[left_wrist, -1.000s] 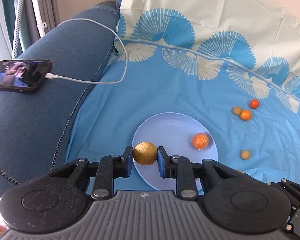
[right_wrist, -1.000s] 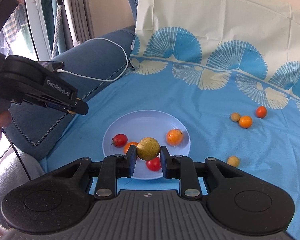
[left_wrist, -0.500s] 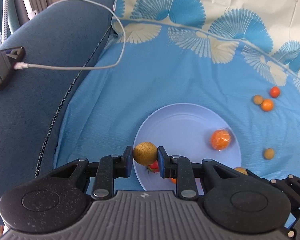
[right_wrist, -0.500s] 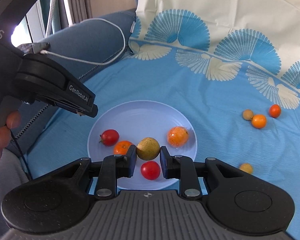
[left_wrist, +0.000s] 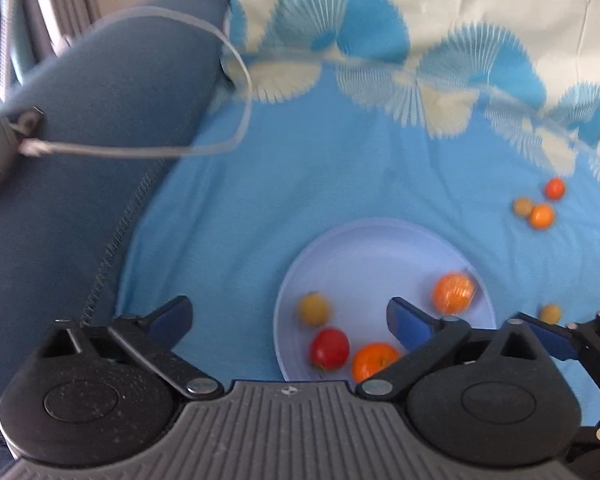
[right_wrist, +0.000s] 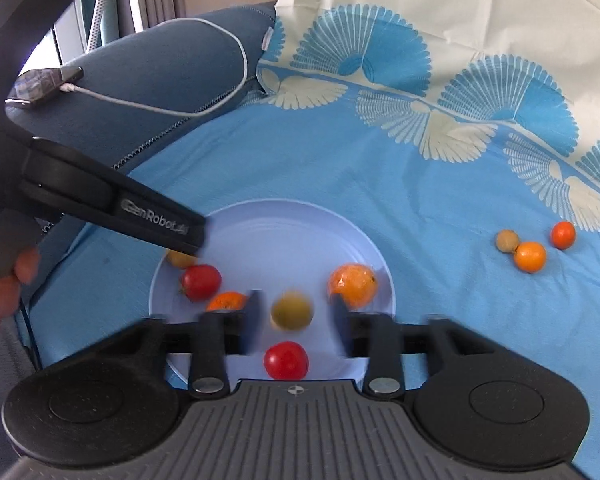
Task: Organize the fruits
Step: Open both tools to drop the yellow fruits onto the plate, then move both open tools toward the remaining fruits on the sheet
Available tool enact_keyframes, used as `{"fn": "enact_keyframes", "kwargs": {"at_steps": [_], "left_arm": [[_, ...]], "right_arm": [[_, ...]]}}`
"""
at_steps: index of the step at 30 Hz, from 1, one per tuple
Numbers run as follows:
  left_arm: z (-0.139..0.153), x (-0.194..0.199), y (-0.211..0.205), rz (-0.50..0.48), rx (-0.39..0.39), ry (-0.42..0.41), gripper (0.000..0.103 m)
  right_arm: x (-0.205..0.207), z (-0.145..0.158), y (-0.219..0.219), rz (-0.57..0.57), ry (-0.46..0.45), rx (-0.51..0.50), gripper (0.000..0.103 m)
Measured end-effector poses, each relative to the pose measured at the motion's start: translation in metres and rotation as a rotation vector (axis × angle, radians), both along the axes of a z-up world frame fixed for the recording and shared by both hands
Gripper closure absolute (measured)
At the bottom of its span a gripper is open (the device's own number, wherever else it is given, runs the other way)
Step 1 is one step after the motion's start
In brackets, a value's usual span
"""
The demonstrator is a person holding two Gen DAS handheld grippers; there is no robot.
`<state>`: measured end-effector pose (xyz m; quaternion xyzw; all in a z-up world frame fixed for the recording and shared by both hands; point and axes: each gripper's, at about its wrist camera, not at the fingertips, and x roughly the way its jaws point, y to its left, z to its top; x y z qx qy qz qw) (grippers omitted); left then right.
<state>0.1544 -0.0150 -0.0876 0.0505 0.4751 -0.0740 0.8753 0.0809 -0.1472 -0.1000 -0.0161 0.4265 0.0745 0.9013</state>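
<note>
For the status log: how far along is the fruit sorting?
Done: six fruits on or just above the plate. In hand: nothing; left tool and right tool have just been opening, a yellow fruit loose between each pair of jaws. Left: four small fruits on the blue cloth.

1. The left gripper (left_wrist: 288, 316) has just been opening; its jaws now stand wide apart with nothing between them
2. The yellow-brown fruit (left_wrist: 314, 309) it gripped half a second ago now lies free at the 9 o'clock side of the plate (left_wrist: 364, 248)
3. The right gripper (right_wrist: 296, 312) has just been opening too; the yellow-green fruit (right_wrist: 291, 311) sits between its jaws, blurred and clear of both pads
4. Both views sit closer over the plate
</note>
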Motion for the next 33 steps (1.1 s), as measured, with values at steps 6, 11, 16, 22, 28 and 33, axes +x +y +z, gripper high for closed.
{"fn": "enact_keyframes", "kwargs": {"at_steps": [6,11,16,22,28,33], "left_arm": [[0.022,-0.036,0.012,0.013,0.032,0.011,0.0],[0.039,-0.073,0.027,0.063,0.037,0.022,0.0],[0.059,-0.102,0.037,0.081,0.027,-0.001,0.0],[0.078,-0.129,0.036,0.074,0.014,-0.045,0.0],[0.093,-0.151,0.03,0.06,0.011,-0.089,0.0],[0.101,-0.16,0.027,0.051,0.012,-0.111,0.0]], "right_arm": [[-0.028,0.023,0.001,-0.005,0.005,0.012,0.012],[-0.067,0.045,0.001,-0.054,-0.004,0.03,0.005],[-0.099,0.064,0.002,-0.105,-0.027,0.047,0.003],[-0.129,0.084,0.006,-0.125,-0.099,0.038,0.001],[-0.151,0.094,0.007,-0.126,-0.13,0.041,0.001],[-0.163,0.1,0.005,-0.141,-0.157,0.041,0.001]]}}
